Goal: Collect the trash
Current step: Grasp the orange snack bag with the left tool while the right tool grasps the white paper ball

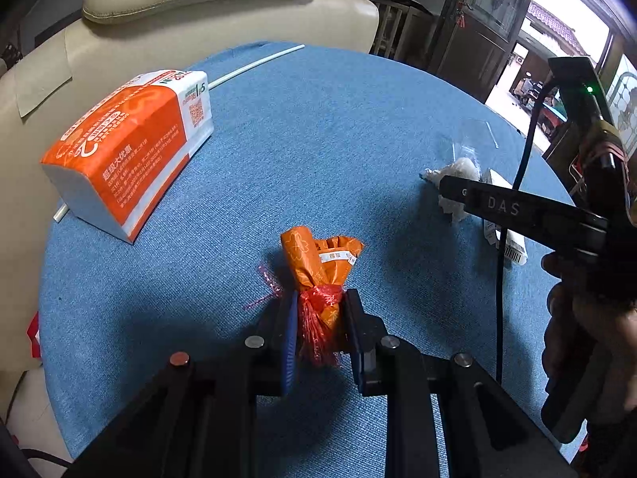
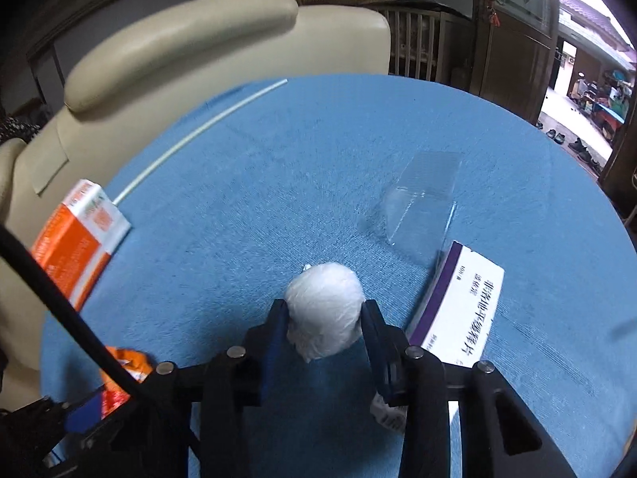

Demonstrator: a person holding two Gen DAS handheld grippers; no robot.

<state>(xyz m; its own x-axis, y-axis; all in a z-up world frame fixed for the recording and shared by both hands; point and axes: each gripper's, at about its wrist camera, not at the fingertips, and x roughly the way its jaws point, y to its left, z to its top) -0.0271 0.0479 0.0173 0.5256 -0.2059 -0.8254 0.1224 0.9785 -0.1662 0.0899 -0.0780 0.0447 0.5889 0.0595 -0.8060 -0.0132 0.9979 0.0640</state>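
Note:
My left gripper [image 1: 320, 298] is shut on an orange wrapper tied with red plastic [image 1: 318, 275], over the blue table [image 1: 318, 139]. My right gripper [image 2: 324, 310] is shut on a crumpled white tissue ball [image 2: 324, 308]; the tissue also shows in the left wrist view [image 1: 458, 175] behind the right gripper's black finger [image 1: 517, 209]. The orange wrapper shows at the lower left of the right wrist view [image 2: 127, 362].
An orange and white tissue pack [image 1: 127, 151] lies at the table's left. A white and purple box [image 2: 458, 310] lies right of the tissue ball, with a clear plastic wrapper [image 2: 422, 199] beyond it. A thin white stick [image 2: 199, 131] lies at the far edge. A beige armchair [image 1: 179, 12] stands behind.

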